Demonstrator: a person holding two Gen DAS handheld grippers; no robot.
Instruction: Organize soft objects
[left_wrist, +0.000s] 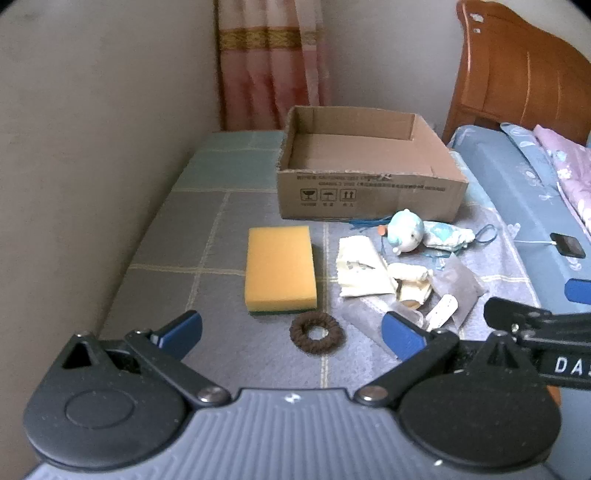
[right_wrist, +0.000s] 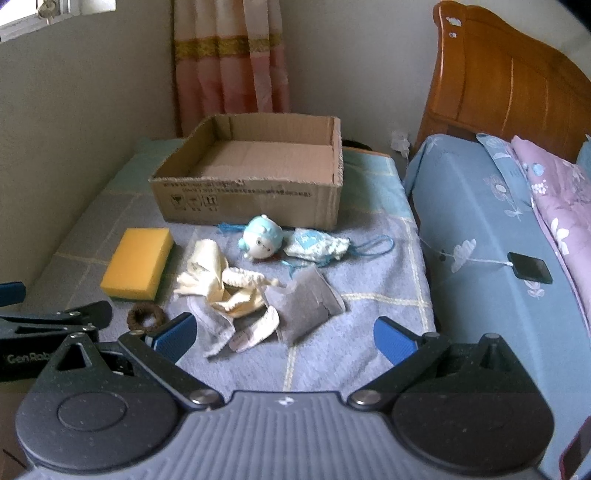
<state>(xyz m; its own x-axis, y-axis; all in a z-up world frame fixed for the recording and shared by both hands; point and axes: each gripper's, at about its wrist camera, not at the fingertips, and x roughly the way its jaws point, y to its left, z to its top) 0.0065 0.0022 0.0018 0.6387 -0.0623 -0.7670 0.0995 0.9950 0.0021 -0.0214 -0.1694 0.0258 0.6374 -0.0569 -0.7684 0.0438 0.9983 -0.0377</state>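
Note:
An empty cardboard box (left_wrist: 369, 195) (right_wrist: 258, 199) stands at the back of a grey-blue checked cloth. In front of it lie a yellow sponge (left_wrist: 280, 267) (right_wrist: 138, 264), a brown hair scrunchie (left_wrist: 316, 332) (right_wrist: 146, 316), a blue-white plush toy (left_wrist: 406, 234) (right_wrist: 263, 242), a pale blue pouch (left_wrist: 447, 234) (right_wrist: 317, 245), cream cloth pieces (left_wrist: 362, 271) (right_wrist: 207, 273) and a grey sachet (left_wrist: 460, 280) (right_wrist: 303, 306). My left gripper (left_wrist: 291, 334) is open and empty, just before the scrunchie. My right gripper (right_wrist: 284, 338) is open and empty, just before the grey sachet.
A bed with blue sheet (right_wrist: 480, 229) and wooden headboard (right_wrist: 509, 81) runs along the right. A black phone (right_wrist: 530, 272) on a white cable lies on it. A wall is on the left, a pink curtain (right_wrist: 229, 59) behind the box.

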